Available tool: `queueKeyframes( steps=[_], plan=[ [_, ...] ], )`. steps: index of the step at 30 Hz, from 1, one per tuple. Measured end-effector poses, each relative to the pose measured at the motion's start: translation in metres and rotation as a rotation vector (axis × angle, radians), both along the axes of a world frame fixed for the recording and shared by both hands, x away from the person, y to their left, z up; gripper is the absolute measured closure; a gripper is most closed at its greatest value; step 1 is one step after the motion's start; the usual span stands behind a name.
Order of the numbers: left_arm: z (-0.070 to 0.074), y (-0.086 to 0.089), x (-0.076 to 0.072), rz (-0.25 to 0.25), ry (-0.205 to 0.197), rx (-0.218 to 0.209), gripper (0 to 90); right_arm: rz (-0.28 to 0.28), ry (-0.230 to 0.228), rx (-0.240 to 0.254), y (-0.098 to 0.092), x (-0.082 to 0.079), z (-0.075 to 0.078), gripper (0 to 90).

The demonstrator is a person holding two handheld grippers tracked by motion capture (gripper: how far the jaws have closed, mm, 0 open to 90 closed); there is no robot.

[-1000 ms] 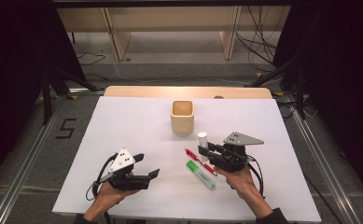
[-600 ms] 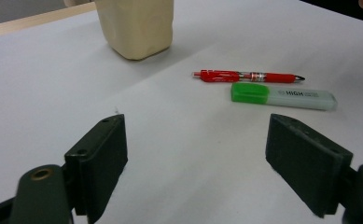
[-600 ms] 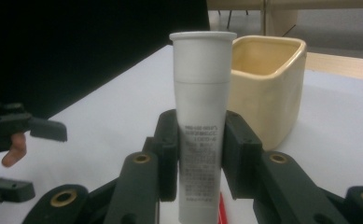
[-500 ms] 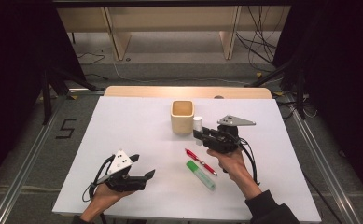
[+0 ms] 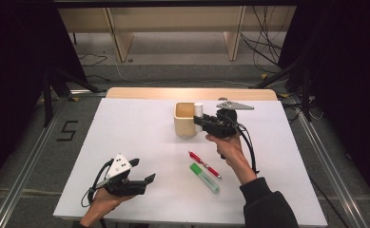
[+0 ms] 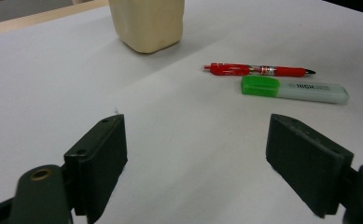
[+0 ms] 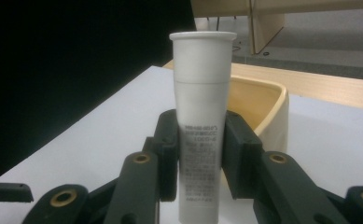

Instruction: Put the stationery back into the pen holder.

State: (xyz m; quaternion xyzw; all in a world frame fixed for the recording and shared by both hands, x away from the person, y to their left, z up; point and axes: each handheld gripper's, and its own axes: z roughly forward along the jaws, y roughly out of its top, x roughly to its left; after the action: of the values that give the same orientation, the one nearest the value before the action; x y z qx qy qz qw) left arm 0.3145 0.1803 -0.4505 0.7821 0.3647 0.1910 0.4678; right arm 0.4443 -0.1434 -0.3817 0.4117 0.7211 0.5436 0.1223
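Left gripper (image 5: pixel 142 174): low over white table (image 5: pixel 140 133), jaws spread, nothing held. Green highlighter (image 5: pixel 204 177), red pen (image 5: pixel 204 164): flat, mid-table. Right gripper (image 5: pixel 199 121): clamped on upright white tube (image 7: pixel 202 121), beside beige cup (image 5: pixel 184 119) rim.

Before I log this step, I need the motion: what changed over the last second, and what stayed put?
The right gripper, shut on the white tube, carried it from beside the red pen up the table to the right rim of the beige cup. Its fingers kept their grip. The left gripper stayed open near the table's front edge; pen, green highlighter and cup did not move.
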Motion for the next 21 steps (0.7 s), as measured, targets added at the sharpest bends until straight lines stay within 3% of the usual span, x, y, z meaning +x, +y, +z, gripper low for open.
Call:
queueKeyframes(
  steps=[21],
  plan=[
    [-0.002, 0.005, 0.002, 0.018, 0.002, -0.019, 19.4, -0.057, -0.007, -0.030, 0.029, 0.038, 0.011, 69.8]
  ],
)
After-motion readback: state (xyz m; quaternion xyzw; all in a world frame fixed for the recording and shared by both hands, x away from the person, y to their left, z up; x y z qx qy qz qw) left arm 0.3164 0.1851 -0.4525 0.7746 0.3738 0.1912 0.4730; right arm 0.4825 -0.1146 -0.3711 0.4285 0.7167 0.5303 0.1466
